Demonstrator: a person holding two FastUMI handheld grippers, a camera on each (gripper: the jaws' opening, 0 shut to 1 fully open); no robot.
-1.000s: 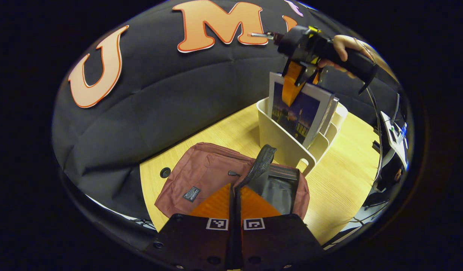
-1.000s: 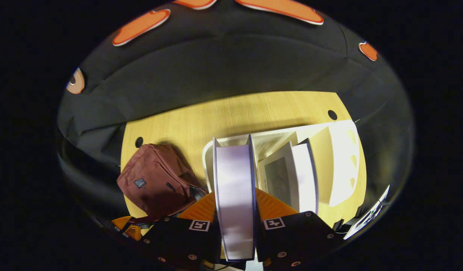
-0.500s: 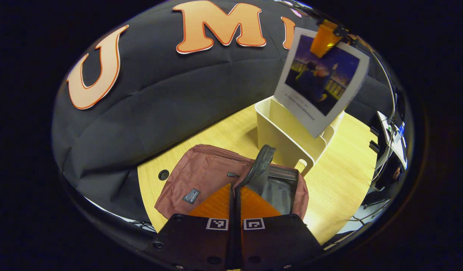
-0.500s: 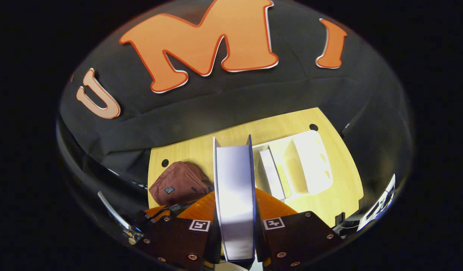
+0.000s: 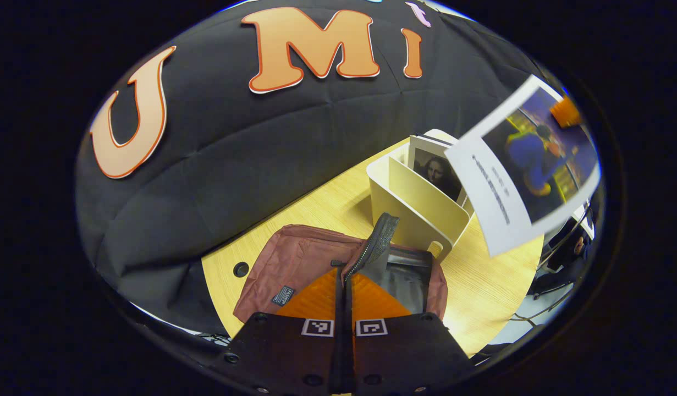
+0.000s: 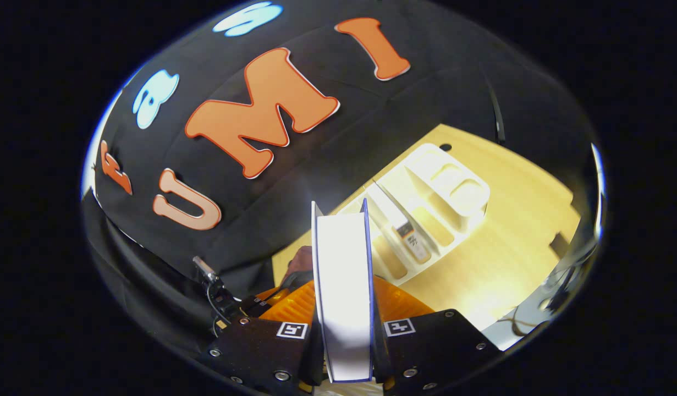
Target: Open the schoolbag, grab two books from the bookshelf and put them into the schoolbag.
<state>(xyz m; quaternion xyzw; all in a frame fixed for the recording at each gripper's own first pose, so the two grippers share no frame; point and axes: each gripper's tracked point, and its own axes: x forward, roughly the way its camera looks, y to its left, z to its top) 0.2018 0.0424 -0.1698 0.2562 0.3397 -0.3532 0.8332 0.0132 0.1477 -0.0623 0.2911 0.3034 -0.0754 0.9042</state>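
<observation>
A maroon schoolbag (image 5: 308, 261) lies on the wooden table with its mouth open on a dark lining (image 5: 401, 278). My left gripper (image 5: 343, 283) is shut on the bag's zipper edge (image 5: 379, 242), holding it up. My right gripper (image 6: 343, 300) is shut on a book (image 6: 343, 275), seen page-edge on. In the left gripper view that book (image 5: 528, 165) hangs tilted in the air, right of the cream bookshelf (image 5: 415, 201). A second book (image 5: 437, 170) stands in the shelf (image 6: 453, 184), also visible as a thin book (image 6: 404, 231). A corner of the bag (image 6: 301, 258) peeks out beside the held book.
The wooden table (image 5: 481, 286) has round cable holes (image 5: 241, 269) near the bag. The black cloth wall stands close behind bag and shelf. Cables and equipment (image 5: 563, 258) sit off the table's right edge. Bare tabletop (image 6: 514, 231) lies right of the shelf.
My right gripper has lifted the book out of the shelf, up and then sideways, tilting it. The second book now shows in the shelf. My left gripper has kept its hold.
</observation>
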